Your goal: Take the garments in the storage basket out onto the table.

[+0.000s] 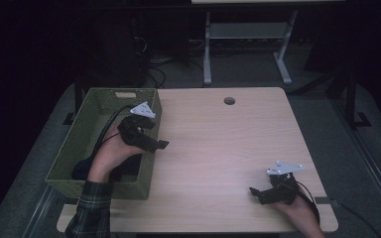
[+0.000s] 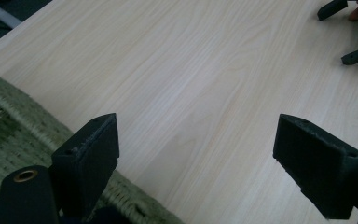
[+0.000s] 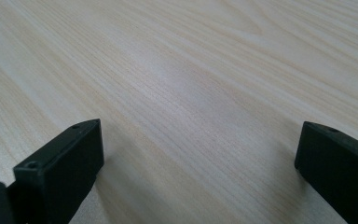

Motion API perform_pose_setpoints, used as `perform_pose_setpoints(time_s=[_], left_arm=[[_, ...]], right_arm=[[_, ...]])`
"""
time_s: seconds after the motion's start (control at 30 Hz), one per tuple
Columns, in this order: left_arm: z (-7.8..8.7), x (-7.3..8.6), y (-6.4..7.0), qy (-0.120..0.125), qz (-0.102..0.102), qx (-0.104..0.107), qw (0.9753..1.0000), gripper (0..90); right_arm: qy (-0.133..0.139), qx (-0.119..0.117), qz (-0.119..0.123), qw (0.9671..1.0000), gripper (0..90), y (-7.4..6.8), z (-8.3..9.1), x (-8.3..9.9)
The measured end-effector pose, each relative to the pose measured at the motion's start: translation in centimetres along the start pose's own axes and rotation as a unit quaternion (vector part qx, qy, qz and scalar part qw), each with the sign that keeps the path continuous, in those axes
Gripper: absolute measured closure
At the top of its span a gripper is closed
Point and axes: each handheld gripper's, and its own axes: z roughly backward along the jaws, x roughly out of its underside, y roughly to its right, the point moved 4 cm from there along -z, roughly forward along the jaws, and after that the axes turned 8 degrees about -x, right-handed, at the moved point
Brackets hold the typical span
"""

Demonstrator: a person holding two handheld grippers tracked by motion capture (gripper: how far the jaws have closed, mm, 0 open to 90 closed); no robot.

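Note:
My left gripper point(image 1: 162, 145) is held over the right rim of a green woven basket point(image 1: 104, 187), with its jaws pointing right over the table. In the left gripper view this gripper point(image 2: 196, 126) is open, with bare wood between the jaws and the basket rim point(image 2: 32, 121) just below the left one. My right gripper point(image 1: 256, 195) rests low near the table's front right corner. Its jaws point left and stand wide open point(image 3: 199, 128) over bare wood. Neither gripper holds anything.
The light wooden table point(image 1: 218, 144) has a round cable hole point(image 1: 229, 100) near its far edge. A dark shape point(image 1: 79, 169) lies inside the basket near my left forearm. The right gripper point(image 2: 332, 38) appears at the top right of the left gripper view.

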Motion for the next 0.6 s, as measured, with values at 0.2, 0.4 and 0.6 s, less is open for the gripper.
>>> perform_pose_setpoints(time_s=[0.2,0.4,0.6], left_arm=[[0.6,0.6,-0.8,0.0,0.003,-0.012,0.9999,14.4],[1.1,1.1,-1.4,-0.003,0.007,-0.018,0.9998,14.4],[1.7,1.8,-2.2,-0.006,0.019,-0.03,0.9994,14.4]], right_arm=[[0.0,0.0,0.0,1.0,0.8,0.0,0.0,0.0],[0.0,0.0,0.0,1.0,0.8,0.0,0.0,0.0],[0.0,0.0,0.0,1.0,0.8,0.0,0.0,0.0]])
